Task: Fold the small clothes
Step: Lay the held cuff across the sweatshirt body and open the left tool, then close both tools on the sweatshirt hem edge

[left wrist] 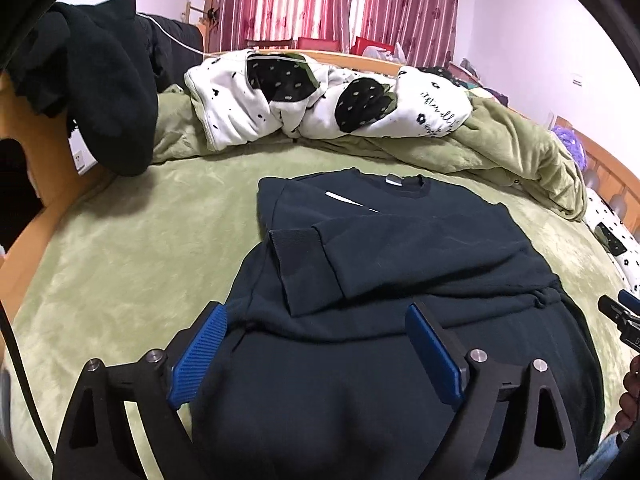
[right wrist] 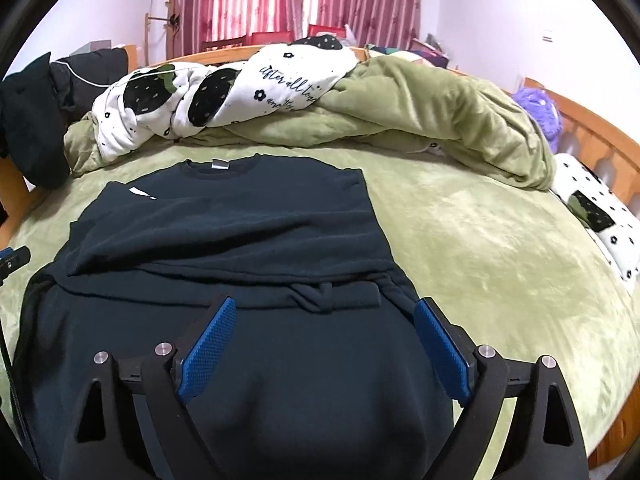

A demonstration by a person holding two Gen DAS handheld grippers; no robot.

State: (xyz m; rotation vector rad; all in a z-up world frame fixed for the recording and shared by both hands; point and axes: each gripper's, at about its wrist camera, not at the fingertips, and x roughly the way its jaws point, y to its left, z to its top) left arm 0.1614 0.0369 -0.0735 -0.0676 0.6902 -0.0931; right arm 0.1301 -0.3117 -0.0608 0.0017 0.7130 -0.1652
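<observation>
1. Lying flat in the middle of the bed, the dark navy sweatshirt (left wrist: 400, 248) has its collar toward the curtains and both sleeves folded across the chest; the ribbed cuff (left wrist: 296, 248) of one sleeve rests on the body.
2. Open green fleece blanket (right wrist: 480, 240) spreads bare to the garment's right and left, out to the wooden bed frame (right wrist: 600, 148); behind the collar a rumpled white quilt (left wrist: 280, 104) with black strawberry prints blocks the far side.
3. Black clothing (left wrist: 100, 92) is heaped at the left edge of the bed.
4. The left gripper (left wrist: 316, 328) tilts downward over the hem half, jaws spread wide, nothing between the blue ribbed pads.
5. The right gripper (right wrist: 324, 324) is posed likewise, jaws wide and empty, above a bunched fold near the hem.
6. Whether either gripper's tips touch the cloth is hard to judge from these views.
7. The sweatshirt looks soft and matte; the blanket is plush.
</observation>
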